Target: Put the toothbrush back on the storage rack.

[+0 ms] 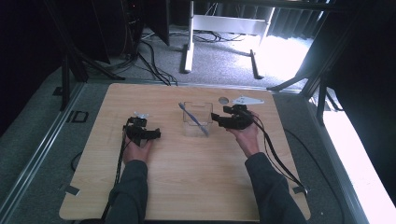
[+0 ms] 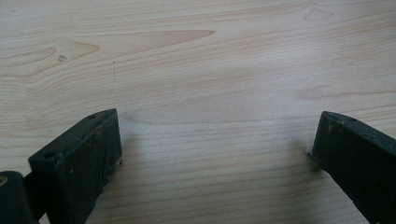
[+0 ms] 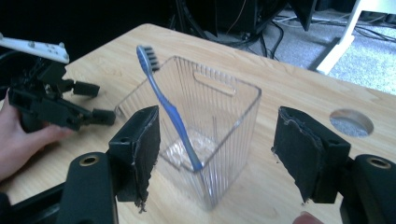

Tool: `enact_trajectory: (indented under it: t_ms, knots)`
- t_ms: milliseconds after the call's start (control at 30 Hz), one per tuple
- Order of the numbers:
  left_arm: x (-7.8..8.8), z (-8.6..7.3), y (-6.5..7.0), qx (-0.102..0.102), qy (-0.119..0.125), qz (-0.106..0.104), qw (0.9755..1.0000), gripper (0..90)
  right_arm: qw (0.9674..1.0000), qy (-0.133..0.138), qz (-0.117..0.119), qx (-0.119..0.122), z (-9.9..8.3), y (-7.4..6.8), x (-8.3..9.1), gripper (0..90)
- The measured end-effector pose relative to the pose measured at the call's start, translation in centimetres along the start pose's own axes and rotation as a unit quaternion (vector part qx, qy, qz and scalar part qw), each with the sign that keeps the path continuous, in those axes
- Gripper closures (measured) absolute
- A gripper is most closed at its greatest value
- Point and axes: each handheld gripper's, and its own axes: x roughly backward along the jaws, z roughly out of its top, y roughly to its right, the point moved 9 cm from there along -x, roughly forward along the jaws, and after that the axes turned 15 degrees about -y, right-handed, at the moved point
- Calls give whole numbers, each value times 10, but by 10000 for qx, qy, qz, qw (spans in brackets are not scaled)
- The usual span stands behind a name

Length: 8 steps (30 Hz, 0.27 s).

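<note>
Right gripper, jaws wide and empty, faces the clear cup; at ten o'clock the leaning toothbrush could tip it if nudged. Left gripper rests wide open.

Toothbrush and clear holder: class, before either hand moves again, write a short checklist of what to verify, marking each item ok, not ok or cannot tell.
1. Toothbrush stands inside the clear holder, bristles up, leaning on its rim: ok.
2. Holder upright on the table: ok.
3. Right gripper open, fingers apart from the holder's walls: ok.
4. Left gripper open, nothing between its fingers: ok.
5. Left gripper apart from the holder in the high view: ok.
6. Toothbrush steady enough not to tip out: cannot tell.
</note>
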Motion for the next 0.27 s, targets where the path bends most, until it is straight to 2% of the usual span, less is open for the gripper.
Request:
enact_trajectory:
  t_ms: [267]
  knots:
    - [0, 0, 0, -8, 0, 7, 10000, 16, 9995, -202, -53, -253, -28, 8, 11, 304]
